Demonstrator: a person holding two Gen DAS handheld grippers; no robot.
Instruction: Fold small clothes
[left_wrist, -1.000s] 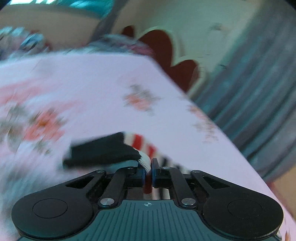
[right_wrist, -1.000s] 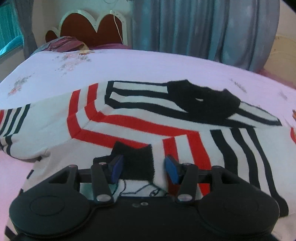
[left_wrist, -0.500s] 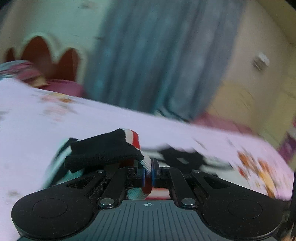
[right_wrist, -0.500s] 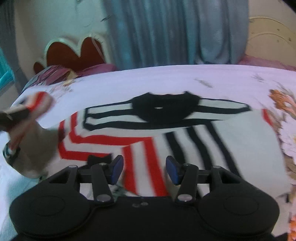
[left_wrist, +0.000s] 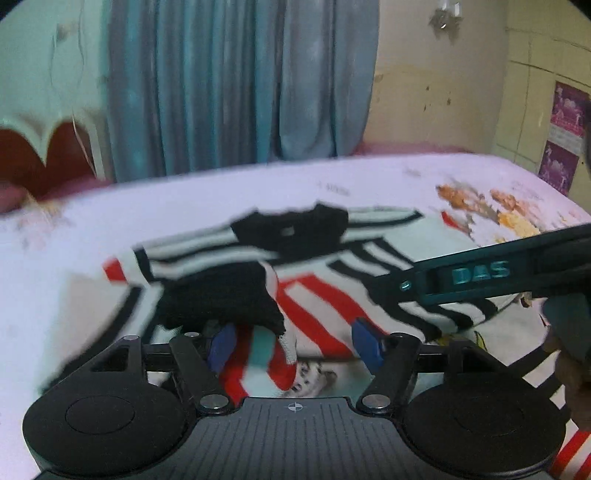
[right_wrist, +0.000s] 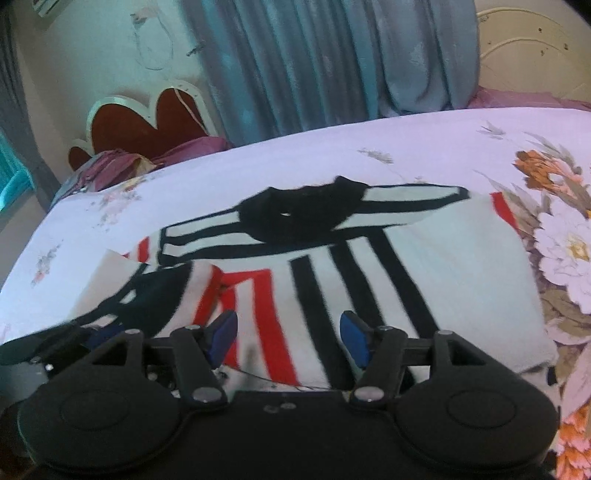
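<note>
A white sweater with black and red stripes lies flat on the bed, its black collar at the far side. One sleeve with a black cuff is folded across the body. My left gripper hovers over it with jaws opening. The sleeve end lies loose between the pads, close to the left one, and is not pinched. My right gripper is above the striped body, its jaws opening with nothing gripped between them.
The bed carries a pale sheet with flower prints. A scalloped red headboard and a purple pillow are at the far left, and blue curtains hang behind. The casing of my right gripper crosses the left wrist view.
My left gripper swung from the left over the sweater carrying the sleeve, then its jaws parted and let the sleeve go. My right gripper slid right off a black cuff and widened.
</note>
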